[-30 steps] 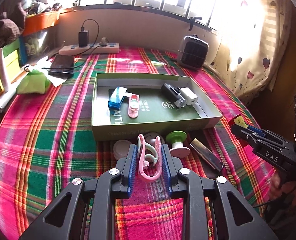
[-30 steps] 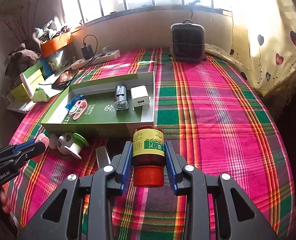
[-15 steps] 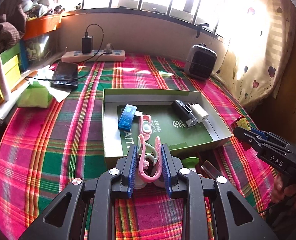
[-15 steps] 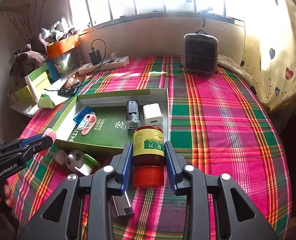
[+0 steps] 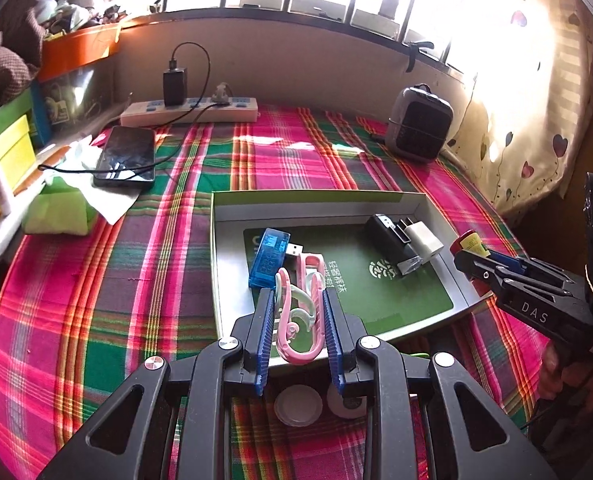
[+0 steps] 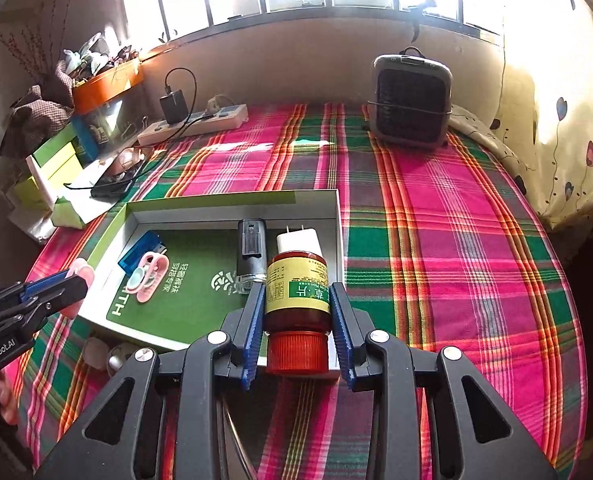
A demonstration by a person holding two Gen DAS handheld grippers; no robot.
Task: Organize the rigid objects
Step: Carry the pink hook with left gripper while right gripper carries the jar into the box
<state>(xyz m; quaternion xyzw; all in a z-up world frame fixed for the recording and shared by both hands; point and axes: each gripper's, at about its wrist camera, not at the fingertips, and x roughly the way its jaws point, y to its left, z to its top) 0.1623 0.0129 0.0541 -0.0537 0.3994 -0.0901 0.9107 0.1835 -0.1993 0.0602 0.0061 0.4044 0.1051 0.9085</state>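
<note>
- Blue pads of the left gripper (image 5: 299,322) clamp a pink and mint hook-shaped clip (image 5: 298,320), which hangs over the near left part of the green box lid (image 5: 312,197).
- Right gripper (image 6: 297,326) grips a brown medicine bottle (image 6: 297,294) by its yellow-green label, orange cap pointing back toward the camera; the bottle is over the near right corner of that box lid.
- Inside the box lid, from left to right: a blue USB tester (image 5: 269,258), a pink case (image 5: 307,268) touching it, a black rectangular gadget (image 5: 390,240), and a white charger plug (image 5: 422,240) just beside the gadget.
- On the plaid cloth (image 5: 136,280) in front of the box lid, seen under the left gripper, lie a white round cap (image 5: 298,405) and a second round white piece (image 5: 348,402) next to it.
- Farther off, a black phone (image 5: 126,157) rests on paper at the left, a white power strip (image 5: 188,111) with a black adapter lies along the wall, and a small grey heater (image 6: 411,101) stands at the far right, well apart from the box lid.
- A hand (image 5: 556,368) shows at the right edge of the left view, holding the right gripper's handle.
</note>
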